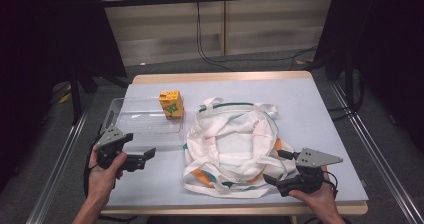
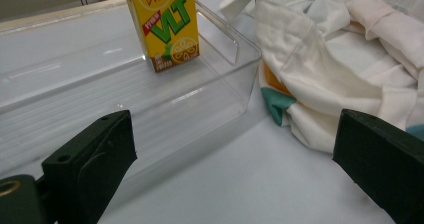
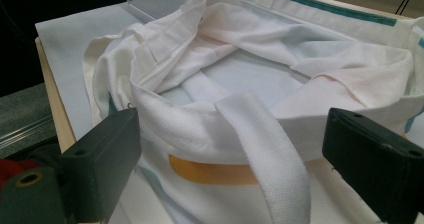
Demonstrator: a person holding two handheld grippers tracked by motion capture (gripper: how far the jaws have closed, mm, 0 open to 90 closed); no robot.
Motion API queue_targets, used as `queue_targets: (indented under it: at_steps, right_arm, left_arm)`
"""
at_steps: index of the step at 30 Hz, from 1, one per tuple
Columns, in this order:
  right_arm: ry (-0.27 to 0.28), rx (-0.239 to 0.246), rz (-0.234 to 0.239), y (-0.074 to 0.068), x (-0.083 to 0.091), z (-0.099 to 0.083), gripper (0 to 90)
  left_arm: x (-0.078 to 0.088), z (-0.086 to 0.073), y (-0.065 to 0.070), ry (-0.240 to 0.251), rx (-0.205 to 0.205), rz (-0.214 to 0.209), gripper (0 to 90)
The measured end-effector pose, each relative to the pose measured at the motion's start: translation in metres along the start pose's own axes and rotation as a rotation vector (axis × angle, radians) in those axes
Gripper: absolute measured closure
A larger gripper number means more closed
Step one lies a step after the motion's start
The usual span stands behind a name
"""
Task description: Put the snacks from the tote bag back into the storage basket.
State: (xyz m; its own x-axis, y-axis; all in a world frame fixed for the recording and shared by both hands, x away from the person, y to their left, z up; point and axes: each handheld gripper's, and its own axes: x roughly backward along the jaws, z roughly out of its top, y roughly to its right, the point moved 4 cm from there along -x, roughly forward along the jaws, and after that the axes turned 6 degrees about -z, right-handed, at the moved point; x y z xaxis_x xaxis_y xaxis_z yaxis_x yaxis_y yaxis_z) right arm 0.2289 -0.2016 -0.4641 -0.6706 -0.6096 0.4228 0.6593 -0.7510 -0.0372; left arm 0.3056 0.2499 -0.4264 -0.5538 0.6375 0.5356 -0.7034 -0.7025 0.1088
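We hold our left gripper (image 1: 145, 156) low over the pale grey table (image 1: 300, 99), its jaws spread wide and holding nothing, pointed toward the clear plastic tray (image 1: 125, 121). In the left gripper view the yellow juice carton with green lettering (image 2: 164, 24) stands upright inside the far end of that clear plastic tray (image 2: 220, 84), well ahead of the jaws. Just beside the tray lies the white cloth tote bag with teal and orange print (image 1: 232, 144), slumped on the table with its mouth gaping upward.

Our right gripper (image 1: 274, 180) sits at the near edge of the bag, jaws also released and wide. In the right gripper view the white cloth tote bag (image 3: 240, 114) has its rim and one webbing handle (image 3: 270, 154) lying between the two jaws, not yet pinched.

We judge that we are at the approach step: packing the carton into the bag looks like the work in hand, and nothing is grasped yet. The next move likely calls for the right jaws to close on the rim or handle and lift it to hold the mouth open, while the left reaches forward over the tray wall to take the carton by its sides, keeping it upright.
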Motion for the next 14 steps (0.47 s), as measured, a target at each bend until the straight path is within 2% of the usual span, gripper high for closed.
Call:
queue_targets:
  at_steps: [2,4,7,9,10,12,14]
  right_arm:
    - [-0.002,-0.001,-0.005,0.000,0.000,0.000,8.6]
    - [-0.002,-0.002,-0.006,0.000,0.001,0.000,8.6]
    - [-0.001,-0.003,-0.010,0.001,0.001,0.000,8.6]
    - [-0.002,-0.002,-0.010,0.001,0.001,0.000,8.6]
    - [-0.004,0.000,-0.012,0.001,0.001,-0.001,8.6]
    - [-0.003,0.000,-0.009,0.001,0.001,0.000,8.6]
    - [0.001,0.002,-0.011,0.001,0.001,0.000,8.7]
  left_arm:
    - [0.003,-0.008,0.003,0.002,0.003,-0.014,3.2]
    - [0.005,-0.018,0.006,0.007,0.007,0.005,3.2]
    - [0.009,-0.034,0.011,0.022,0.030,0.004,3.2]
    - [0.012,-0.039,0.011,0.018,0.020,0.010,3.2]
    - [0.013,-0.041,0.012,0.034,0.030,0.021,3.2]
    - [0.013,-0.047,0.013,0.048,0.037,0.017,3.2]
    - [0.011,-0.053,0.018,0.036,0.025,0.001,3.1]
